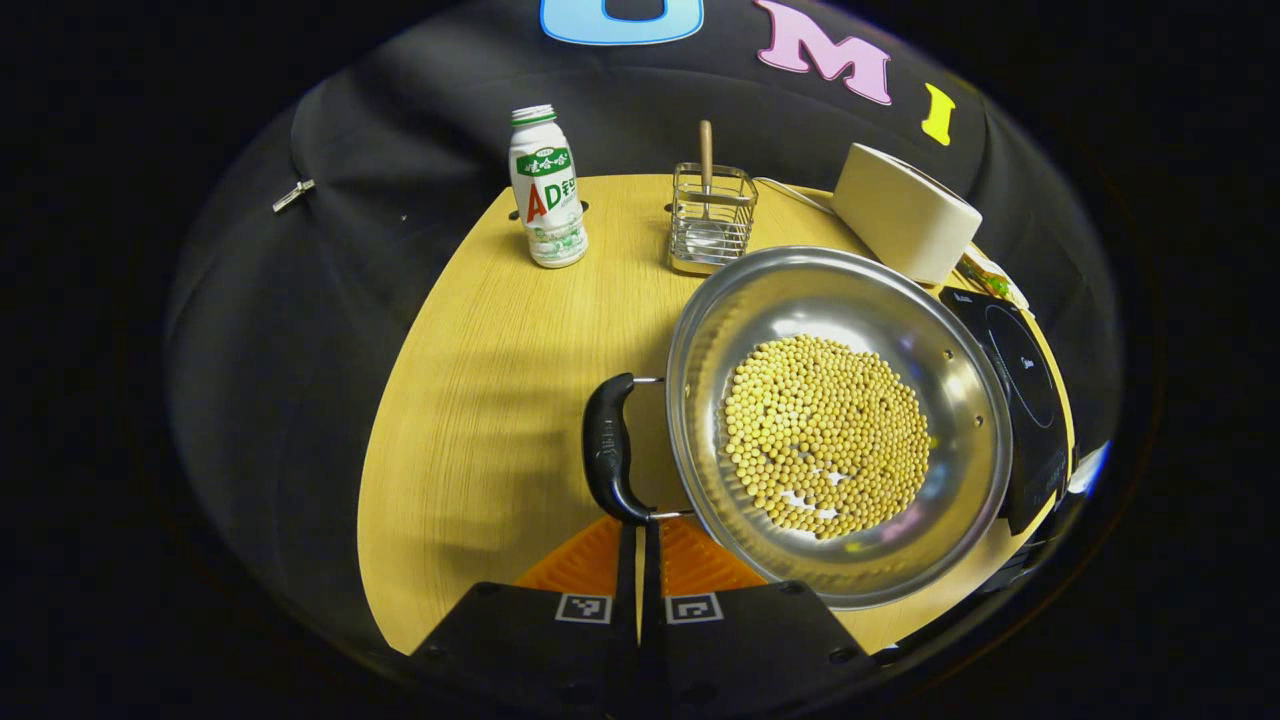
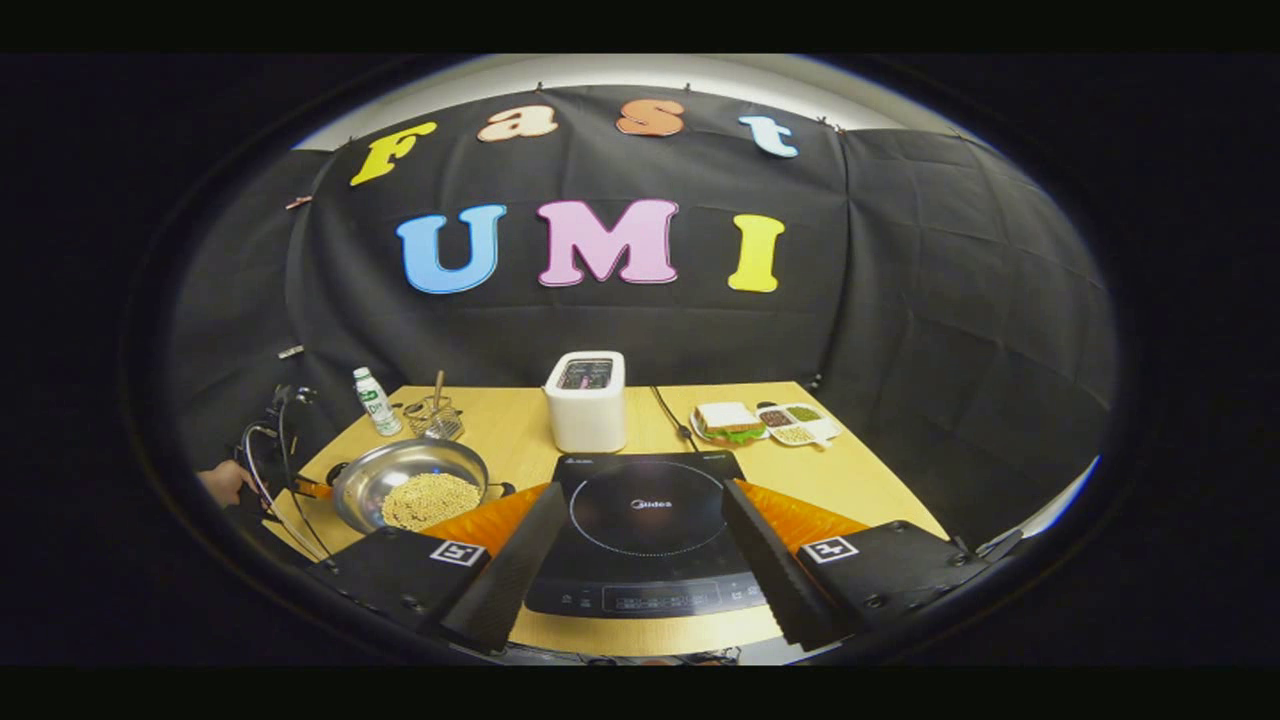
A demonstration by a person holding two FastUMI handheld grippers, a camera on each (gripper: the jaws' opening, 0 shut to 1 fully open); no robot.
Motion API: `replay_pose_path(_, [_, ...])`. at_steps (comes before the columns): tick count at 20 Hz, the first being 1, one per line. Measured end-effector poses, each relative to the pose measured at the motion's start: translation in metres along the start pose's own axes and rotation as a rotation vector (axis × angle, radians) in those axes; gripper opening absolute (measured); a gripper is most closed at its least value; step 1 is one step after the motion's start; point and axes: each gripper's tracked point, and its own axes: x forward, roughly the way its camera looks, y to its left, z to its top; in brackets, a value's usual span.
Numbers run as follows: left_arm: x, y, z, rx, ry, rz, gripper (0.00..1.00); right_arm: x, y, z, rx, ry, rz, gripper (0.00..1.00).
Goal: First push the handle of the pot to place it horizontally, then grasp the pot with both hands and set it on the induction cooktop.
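A steel pot (image 1: 700,300) holding yellow soybeans (image 1: 825,435) sits on the wooden table, left of the black induction cooktop (image 1: 1030,400). Its black side handle (image 1: 608,450) faces my left gripper (image 1: 638,525), which is shut, fingertips together and touching the handle's near end. In the right gripper view the pot (image 2: 375,478) is at the left and the cooktop (image 2: 640,570) lies straight ahead. My right gripper (image 2: 642,488) hangs wide open over the cooktop, nothing between its fingers. A hand (image 2: 225,483) shows left of the pot.
A white drink bottle (image 1: 547,190) and a wire basket (image 1: 710,220) with a wooden-handled utensil stand behind the pot. A white toaster (image 2: 587,400) sits behind the cooktop, and to its right are a sandwich plate (image 2: 730,422) and a small tray (image 2: 795,422).
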Motion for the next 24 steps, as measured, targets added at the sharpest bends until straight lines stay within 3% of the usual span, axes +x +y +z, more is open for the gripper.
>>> replay_pose_path(5, [-0.017,0.009,-0.006,-0.019,-0.016,0.035,0.05,0.014,0.016,-0.01,0.009,0.039,0.032,0.98])
replay_pose_path(9, [-0.043,0.03,0.0,-0.106,-0.069,0.08,0.08,0.033,0.039,-0.035,0.045,0.151,0.069,0.99])
replay_pose_path(12, [-0.062,0.031,0.015,-0.19,-0.138,0.052,0.32,0.045,0.062,-0.041,0.05,0.191,0.117,0.96])
replay_pose_path(16, [-0.079,0.024,0.034,-0.262,-0.208,-0.031,0.98,0.066,0.098,-0.043,0.064,0.22,0.2,1.0])
replay_pose_path(19, [-0.079,0.022,0.048,-0.33,-0.24,-0.079,0.96,0.084,0.125,-0.044,0.121,0.257,0.239,1.0])
replay_pose_path(24, [-0.062,0.023,0.057,-0.284,-0.239,-0.077,0.96,0.123,0.155,-0.059,0.156,0.315,0.25,0.99])
